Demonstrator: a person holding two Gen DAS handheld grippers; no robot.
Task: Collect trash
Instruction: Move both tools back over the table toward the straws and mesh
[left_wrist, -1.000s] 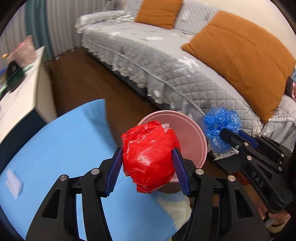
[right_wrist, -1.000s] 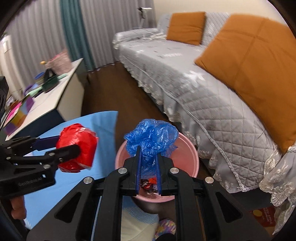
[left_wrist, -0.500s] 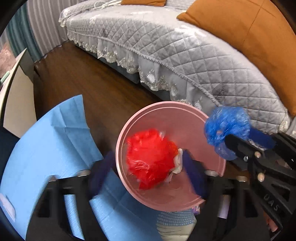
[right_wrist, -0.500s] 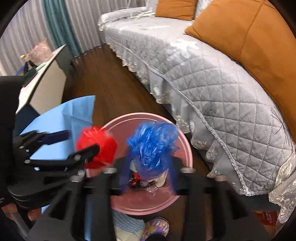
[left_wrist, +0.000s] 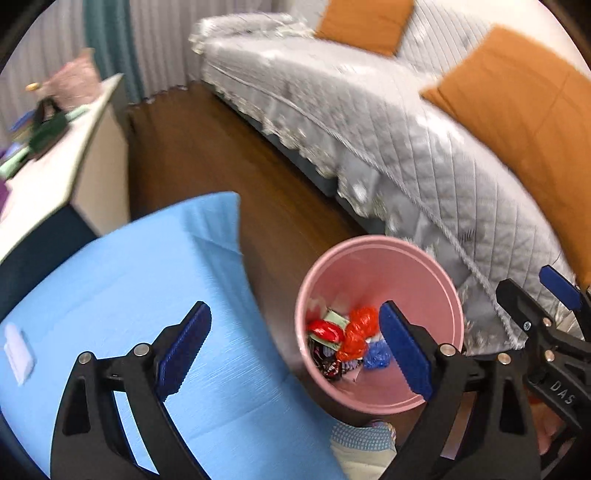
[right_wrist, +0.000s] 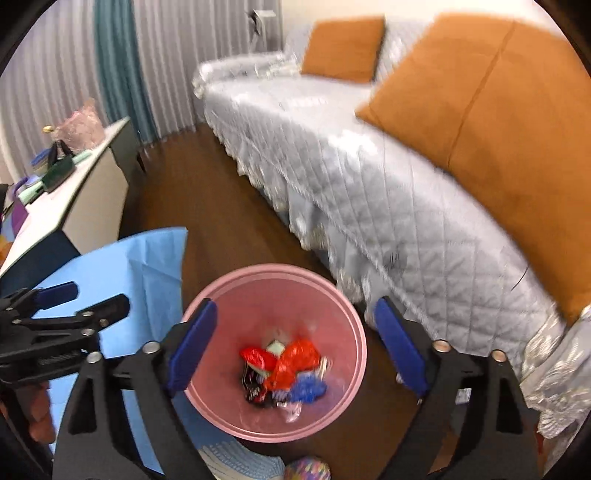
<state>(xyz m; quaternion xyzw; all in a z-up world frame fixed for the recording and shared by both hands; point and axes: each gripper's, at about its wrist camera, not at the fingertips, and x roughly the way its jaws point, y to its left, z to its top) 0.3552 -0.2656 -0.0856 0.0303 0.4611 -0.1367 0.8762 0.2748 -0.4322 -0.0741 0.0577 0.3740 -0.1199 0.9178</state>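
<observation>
Right, my left gripper (left_wrist: 291, 347) is opening its jaws, nothing between them; the crumpled red plastic bag (left_wrist: 356, 332) and blue plastic wad (left_wrist: 376, 354) lie in the round pink plastic bin (left_wrist: 436, 273). Right gripper (right_wrist: 295, 347) opening too, empty. White scrap (left_wrist: 16, 352) remains on the blue-covered table (left_wrist: 110, 280).

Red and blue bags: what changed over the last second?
Both were let go. The left tool dropped the red bag and the right tool the blue bag; both now lie in the pink bin among wrappers. Both tools' jaws are opening, nothing between them. Bin, blue cloth and sofa are unchanged.
</observation>
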